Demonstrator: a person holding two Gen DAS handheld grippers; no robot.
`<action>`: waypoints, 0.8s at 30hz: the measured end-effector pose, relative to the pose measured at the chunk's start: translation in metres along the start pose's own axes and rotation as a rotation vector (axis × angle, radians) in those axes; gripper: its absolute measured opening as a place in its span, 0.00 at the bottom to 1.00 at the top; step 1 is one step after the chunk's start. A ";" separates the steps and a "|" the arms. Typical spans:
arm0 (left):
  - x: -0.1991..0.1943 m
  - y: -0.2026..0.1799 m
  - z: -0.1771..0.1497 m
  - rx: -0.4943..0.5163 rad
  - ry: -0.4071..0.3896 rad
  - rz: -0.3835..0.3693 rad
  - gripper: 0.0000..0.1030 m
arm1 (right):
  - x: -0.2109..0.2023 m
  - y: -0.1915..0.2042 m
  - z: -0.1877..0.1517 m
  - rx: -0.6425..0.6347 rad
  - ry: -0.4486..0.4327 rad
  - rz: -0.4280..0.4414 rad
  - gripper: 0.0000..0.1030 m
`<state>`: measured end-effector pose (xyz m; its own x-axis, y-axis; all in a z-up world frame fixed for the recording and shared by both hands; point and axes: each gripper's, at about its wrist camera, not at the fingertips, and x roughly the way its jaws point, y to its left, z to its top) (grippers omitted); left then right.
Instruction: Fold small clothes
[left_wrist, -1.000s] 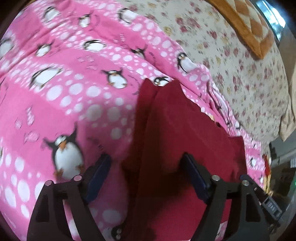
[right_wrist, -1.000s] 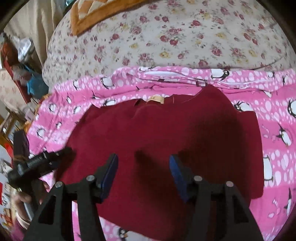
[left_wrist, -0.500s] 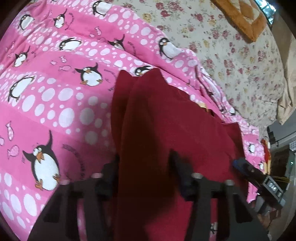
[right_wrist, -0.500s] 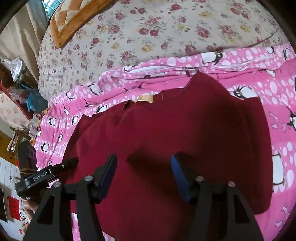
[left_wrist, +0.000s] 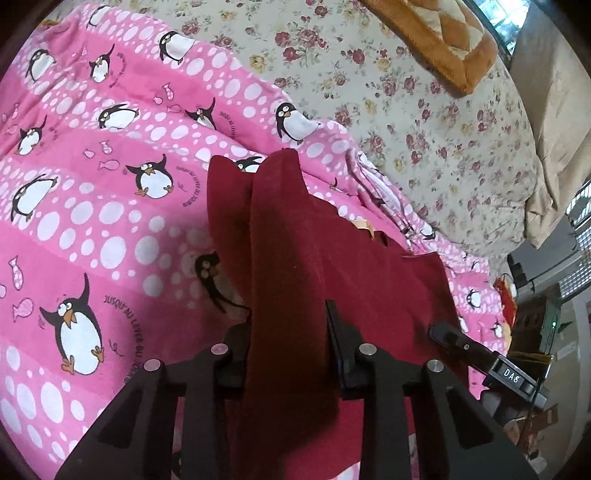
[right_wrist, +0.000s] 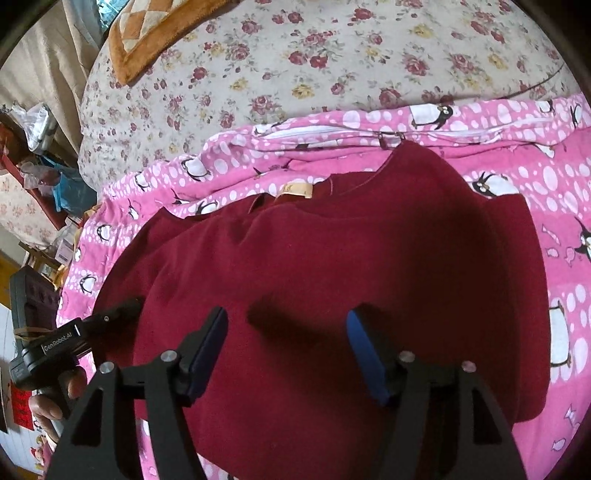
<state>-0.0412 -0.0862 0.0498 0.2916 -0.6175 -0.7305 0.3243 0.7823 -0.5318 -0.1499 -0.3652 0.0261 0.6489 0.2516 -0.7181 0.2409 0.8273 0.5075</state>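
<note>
The left hand-held gripper (left_wrist: 290, 332), wide open over the blanket a second ago, now has its jaws drawn in tight on a raised fold of the dark red garment (left_wrist: 343, 266), which stands up between them in the left wrist view. That fold now lies lifted off the pink penguin blanket (left_wrist: 92, 206), uncovering more of the print beside it. In the right wrist view the garment (right_wrist: 369, 266) fills more of the frame than before, as the right hand-held gripper (right_wrist: 288, 328) comes in lower over it.
</note>
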 end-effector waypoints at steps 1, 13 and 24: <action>0.000 0.000 0.000 -0.004 0.001 -0.004 0.09 | -0.002 0.001 0.000 -0.002 -0.007 0.015 0.68; -0.012 -0.018 -0.004 0.008 -0.023 -0.053 0.09 | 0.019 0.011 0.001 -0.136 0.030 -0.132 0.35; -0.023 -0.065 -0.002 0.035 0.001 -0.062 0.08 | 0.027 -0.009 0.004 0.002 0.066 0.037 0.33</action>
<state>-0.0708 -0.1226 0.0996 0.2693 -0.6649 -0.6967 0.3733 0.7389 -0.5609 -0.1314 -0.3682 0.0036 0.6081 0.3146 -0.7288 0.2194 0.8157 0.5352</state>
